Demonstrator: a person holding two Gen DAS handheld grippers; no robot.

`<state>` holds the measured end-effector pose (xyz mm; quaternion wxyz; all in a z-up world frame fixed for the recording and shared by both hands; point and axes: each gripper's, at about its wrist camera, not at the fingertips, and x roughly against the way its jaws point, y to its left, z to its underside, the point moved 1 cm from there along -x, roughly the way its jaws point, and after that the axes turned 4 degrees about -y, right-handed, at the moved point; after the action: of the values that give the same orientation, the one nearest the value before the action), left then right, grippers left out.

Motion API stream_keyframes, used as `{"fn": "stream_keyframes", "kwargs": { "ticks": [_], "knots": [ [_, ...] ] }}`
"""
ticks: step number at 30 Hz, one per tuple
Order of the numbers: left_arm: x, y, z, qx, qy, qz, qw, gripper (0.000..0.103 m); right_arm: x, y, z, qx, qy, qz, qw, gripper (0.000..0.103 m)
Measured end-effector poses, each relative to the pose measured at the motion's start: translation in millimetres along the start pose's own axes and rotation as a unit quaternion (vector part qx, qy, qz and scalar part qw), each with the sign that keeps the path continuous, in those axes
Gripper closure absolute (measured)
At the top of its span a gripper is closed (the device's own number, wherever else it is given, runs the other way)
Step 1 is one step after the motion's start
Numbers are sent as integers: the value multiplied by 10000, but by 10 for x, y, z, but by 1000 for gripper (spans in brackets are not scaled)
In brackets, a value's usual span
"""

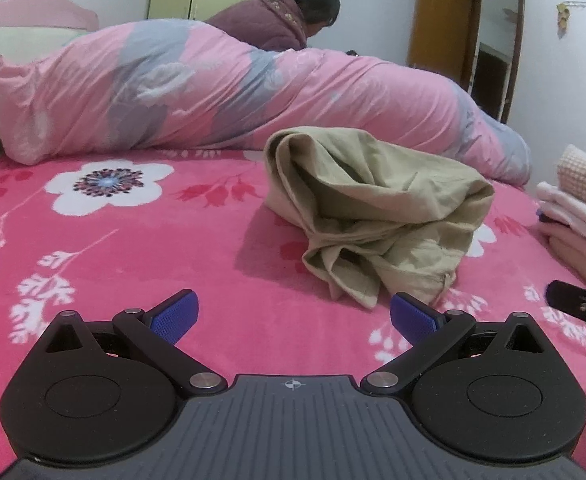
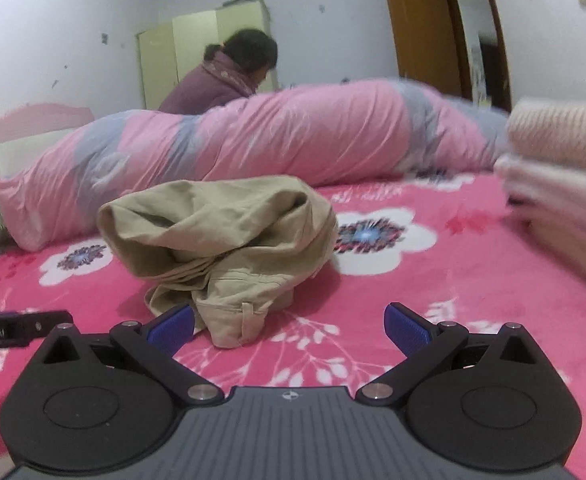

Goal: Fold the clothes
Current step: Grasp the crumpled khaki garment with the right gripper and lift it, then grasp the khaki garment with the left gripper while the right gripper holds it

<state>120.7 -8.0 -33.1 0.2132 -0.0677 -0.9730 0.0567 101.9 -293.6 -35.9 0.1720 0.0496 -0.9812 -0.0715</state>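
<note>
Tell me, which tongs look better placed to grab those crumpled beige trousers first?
Probably the right tongs: they are open, and the beige trousers have their waistband lying just ahead of the left pad. The left tongs, also open, see the trousers farther ahead and off to the right.

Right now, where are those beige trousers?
The beige trousers lie crumpled on the pink flowered blanket, just ahead of both open jaws, in front of the rolled pink quilt.

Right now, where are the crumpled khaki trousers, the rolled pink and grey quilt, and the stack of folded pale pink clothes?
crumpled khaki trousers (image 2: 221,240): right wrist view, middle of the heap.
rolled pink and grey quilt (image 1: 221,84): left wrist view, central pink bulge.
stack of folded pale pink clothes (image 1: 577,220): left wrist view, upper folded layers.
</note>
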Motion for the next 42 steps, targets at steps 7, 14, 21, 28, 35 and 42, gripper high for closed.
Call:
{"fn": "stream_keyframes", "kwargs": {
  "ticks": [7, 14, 21, 28, 35, 42],
  "knots": [
    [-246, -125, 35, -80, 114, 51, 9999, 31, -1013, -284, -28, -516, 634, -681, 9943, 15],
    [-429, -422, 205, -582, 276, 488, 9967, 48, -1627, -555, 126, -1793, 1203, -1684, 9618, 52],
    [-649, -770, 321, -1303, 107, 413, 9906, 32, -1373, -631, -35, -2486, 670, -2591, 9309, 87],
    [-325, -860, 209, -1500, -510, 541, 9859, 26, -848, -529, -512, -2678, 68, -3366, 9027, 89],
    [367, -753, 77, -951, -1254, 963, 9828, 25, 20, -194, -906, -2461, -502, -4151, 8744, 89],
    [1015, -589, 61, -839, -1860, 1413, 9687, 23, 303, 415, -1223, -1700, -551, -4369, 8816, 95]
  ]
}}
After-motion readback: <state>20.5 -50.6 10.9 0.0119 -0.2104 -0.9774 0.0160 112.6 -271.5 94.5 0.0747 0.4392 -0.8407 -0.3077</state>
